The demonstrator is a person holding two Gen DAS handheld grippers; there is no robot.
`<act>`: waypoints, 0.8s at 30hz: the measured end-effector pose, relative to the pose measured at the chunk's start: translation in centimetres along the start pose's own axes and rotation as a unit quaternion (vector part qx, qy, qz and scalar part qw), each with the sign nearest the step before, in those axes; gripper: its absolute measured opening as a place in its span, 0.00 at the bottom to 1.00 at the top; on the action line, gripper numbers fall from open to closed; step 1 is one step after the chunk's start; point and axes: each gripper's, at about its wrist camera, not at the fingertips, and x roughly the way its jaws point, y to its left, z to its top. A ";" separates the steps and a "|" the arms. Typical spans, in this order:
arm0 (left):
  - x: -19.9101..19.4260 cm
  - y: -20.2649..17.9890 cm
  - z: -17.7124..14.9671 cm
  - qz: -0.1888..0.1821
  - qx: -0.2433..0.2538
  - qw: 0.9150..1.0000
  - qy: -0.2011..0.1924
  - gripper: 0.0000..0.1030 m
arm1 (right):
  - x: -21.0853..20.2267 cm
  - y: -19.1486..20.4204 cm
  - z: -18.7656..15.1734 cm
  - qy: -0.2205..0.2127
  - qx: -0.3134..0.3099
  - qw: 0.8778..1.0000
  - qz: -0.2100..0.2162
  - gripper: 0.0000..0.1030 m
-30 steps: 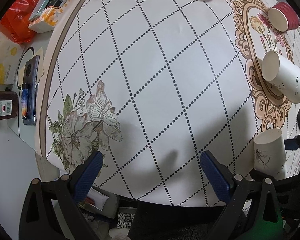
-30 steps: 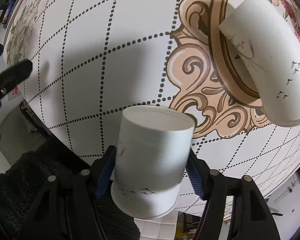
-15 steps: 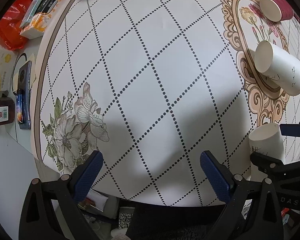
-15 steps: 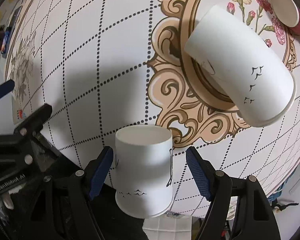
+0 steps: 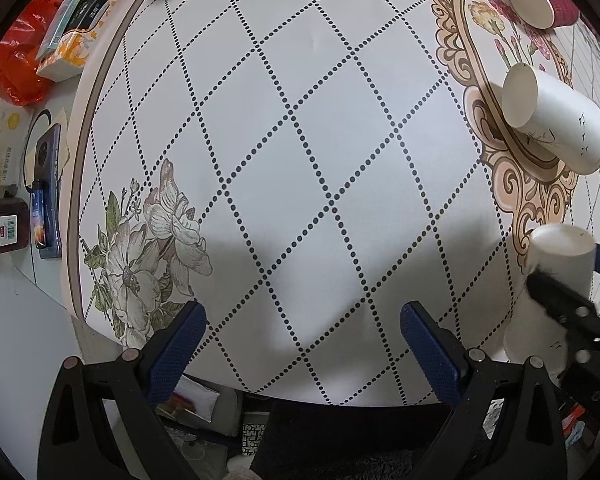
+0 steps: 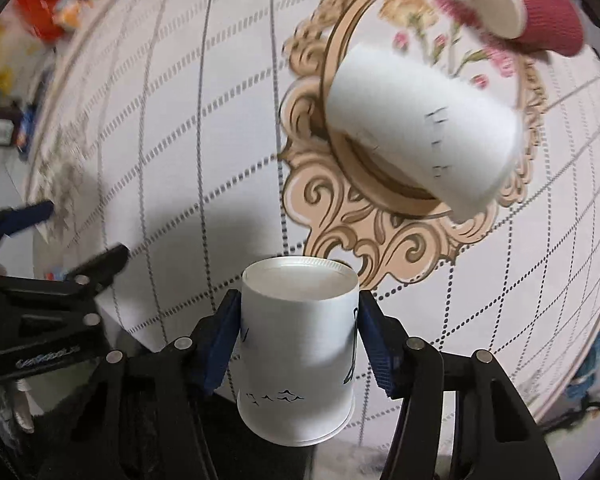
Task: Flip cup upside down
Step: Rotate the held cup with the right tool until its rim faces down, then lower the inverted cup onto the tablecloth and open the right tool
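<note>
A white paper cup point(image 6: 298, 344) with small black bird marks stands upside down near the table's front edge, base up. My right gripper point(image 6: 298, 332) has its blue pads against both sides of it. The same cup point(image 5: 556, 276) shows at the right in the left wrist view, with the right gripper's black finger across it. My left gripper point(image 5: 300, 340) is open and empty above the tablecloth near the front edge.
A second white cup point(image 6: 424, 128) lies on its side on the ornate oval print. A red cup point(image 6: 536, 12) lies on its side behind it. Left of the round table point(image 5: 76, 200) are a phone point(image 5: 44, 196), boxes point(image 5: 72, 28) and a red bag.
The right gripper had opened around the cup half a second ago; its pads now press the cup's sides again. The right wrist view has swung and is blurred. The left gripper stayed open.
</note>
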 end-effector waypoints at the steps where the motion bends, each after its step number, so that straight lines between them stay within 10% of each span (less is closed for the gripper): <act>1: -0.1 -0.1 0.0 0.000 0.000 1.000 0.001 0.97 | -0.5 -0.4 -0.5 -0.019 0.007 1.000 0.003 0.59; 14: 0.8 0.0 -0.4 0.007 0.011 1.000 0.008 0.97 | -3.7 2.3 -6.8 -0.268 0.033 0.963 -0.016 0.58; 24: 1.9 0.1 -2.8 0.003 0.027 1.000 0.005 0.97 | -2.2 5.5 -10.0 -0.321 0.012 0.945 -0.054 0.59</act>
